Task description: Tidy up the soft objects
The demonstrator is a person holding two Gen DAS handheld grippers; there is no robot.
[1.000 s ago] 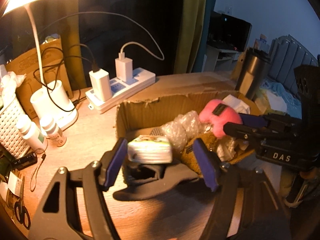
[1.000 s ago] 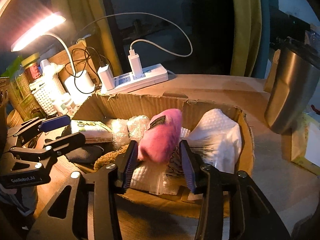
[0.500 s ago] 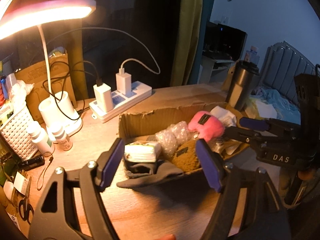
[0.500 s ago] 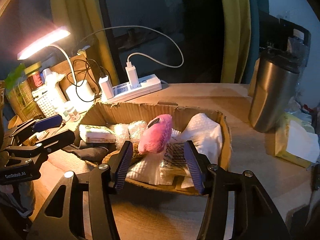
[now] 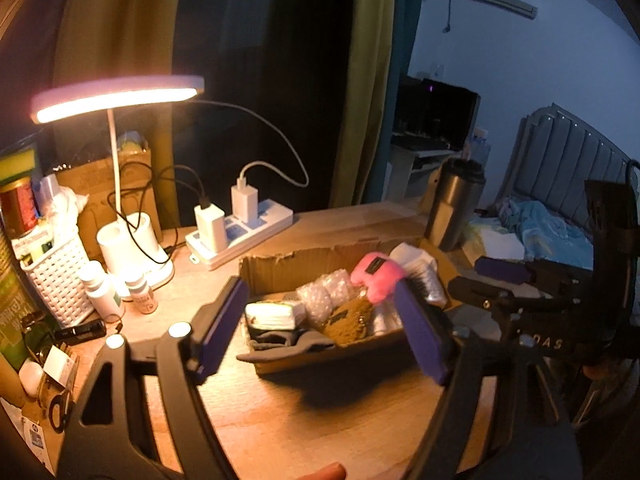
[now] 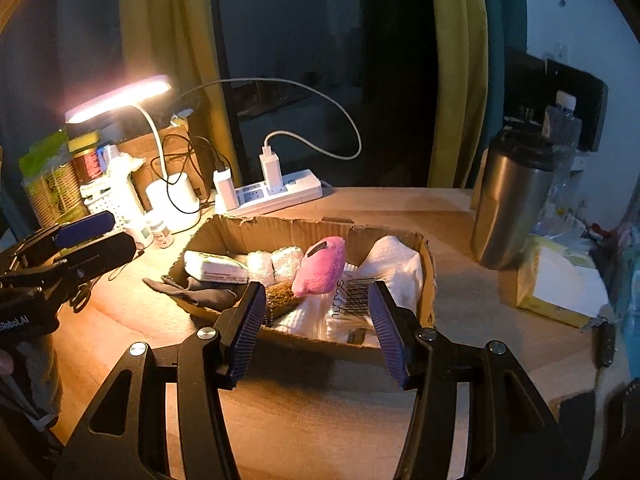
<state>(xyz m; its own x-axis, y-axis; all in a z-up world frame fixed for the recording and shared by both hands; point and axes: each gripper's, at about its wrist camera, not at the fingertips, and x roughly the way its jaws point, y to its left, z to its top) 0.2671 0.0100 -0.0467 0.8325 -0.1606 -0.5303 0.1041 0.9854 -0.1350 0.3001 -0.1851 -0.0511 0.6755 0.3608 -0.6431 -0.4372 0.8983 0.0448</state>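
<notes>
Cardboard box [image 6: 426,276] sat on the wooden desk [image 6: 320,408] with the soft things packed inside it: a pink plush toy [image 6: 322,266] leaned near the middle, a wrapped white pack [image 6: 214,267] lay at the left end, two bubble-wrap rolls [image 6: 276,262] sat between them, and a white cloth [image 6: 396,264] filled the right end. A brown fuzzy pouch [image 5: 348,318] lay in front of the pink toy, and a clear bag with a barcode [image 6: 352,302] rested beside it. A dark sock [image 6: 192,290] hung over the box's near-left edge onto the desk. The left gripper [image 5: 320,330] hovered short of the box, its jaws spread wide and just opening further, with nothing touching the pads. The right gripper [image 6: 316,326] also hung in front of the box, its jaws apart and empty; they had just widened a little, too. Both were clear of the box's contents. Behind the box, a white power strip [image 6: 276,194] held two chargers, and a lit desk lamp [image 6: 120,98] glowed over a white basket [image 5: 54,278] and small bottles [image 5: 140,292]. A steel tumbler [image 6: 508,200] stood to the right of the box, well apart from it, near a yellow tissue pack [image 6: 560,284].
</notes>
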